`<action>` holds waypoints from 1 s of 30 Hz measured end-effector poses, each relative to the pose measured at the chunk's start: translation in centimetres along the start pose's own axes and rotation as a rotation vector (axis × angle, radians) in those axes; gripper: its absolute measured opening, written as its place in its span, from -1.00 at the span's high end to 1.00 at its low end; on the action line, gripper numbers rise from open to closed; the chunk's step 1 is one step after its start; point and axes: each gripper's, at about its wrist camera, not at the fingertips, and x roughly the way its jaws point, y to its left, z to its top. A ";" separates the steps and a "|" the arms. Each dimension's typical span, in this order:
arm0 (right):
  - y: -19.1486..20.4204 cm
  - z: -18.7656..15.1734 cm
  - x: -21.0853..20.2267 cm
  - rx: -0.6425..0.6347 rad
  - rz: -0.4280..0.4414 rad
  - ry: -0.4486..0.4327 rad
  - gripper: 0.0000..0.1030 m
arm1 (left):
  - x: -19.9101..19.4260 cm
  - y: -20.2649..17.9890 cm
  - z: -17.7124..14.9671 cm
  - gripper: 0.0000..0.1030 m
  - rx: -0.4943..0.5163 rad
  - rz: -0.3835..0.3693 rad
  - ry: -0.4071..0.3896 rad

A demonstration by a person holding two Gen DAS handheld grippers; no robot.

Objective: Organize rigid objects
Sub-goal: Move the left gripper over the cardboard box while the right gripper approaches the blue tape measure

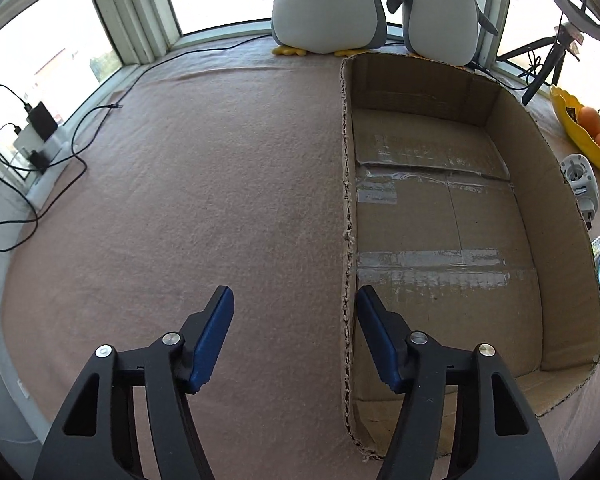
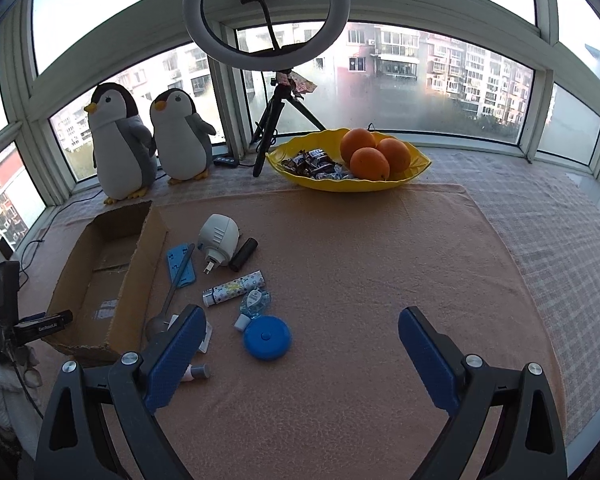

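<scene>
Jaws of both grippers stand apart, gripping nothing: my left gripper [image 1: 294, 300] straddles the cardboard box [image 1: 346, 200] wall low in frame; my right gripper [image 2: 300, 320] hovers wide. Lower left centre on the worktop [image 2: 360, 260], the blue round case [image 2: 267, 337] looks light, hard, slick; I'd pinch its rim.

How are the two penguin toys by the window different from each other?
In the right wrist view, the taller plush penguin stands left of the shorter plush penguin. The taller one's head is dark brown; the shorter one's is grey. The taller one's beak points left in side view, while the shorter one faces more toward us. Both have white bellies, orange beaks and yellow feet, and stand upright.
</scene>
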 end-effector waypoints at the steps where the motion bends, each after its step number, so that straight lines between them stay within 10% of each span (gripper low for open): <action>1: 0.1 -0.2 0.3 -0.008 -0.003 0.012 -0.85 | 0.1 0.0 0.0 -0.08 0.005 -0.008 0.006; 30: 2.2 -2.9 11.9 -0.119 0.032 0.263 -0.74 | 0.9 -0.5 -0.2 -0.05 0.053 0.013 0.002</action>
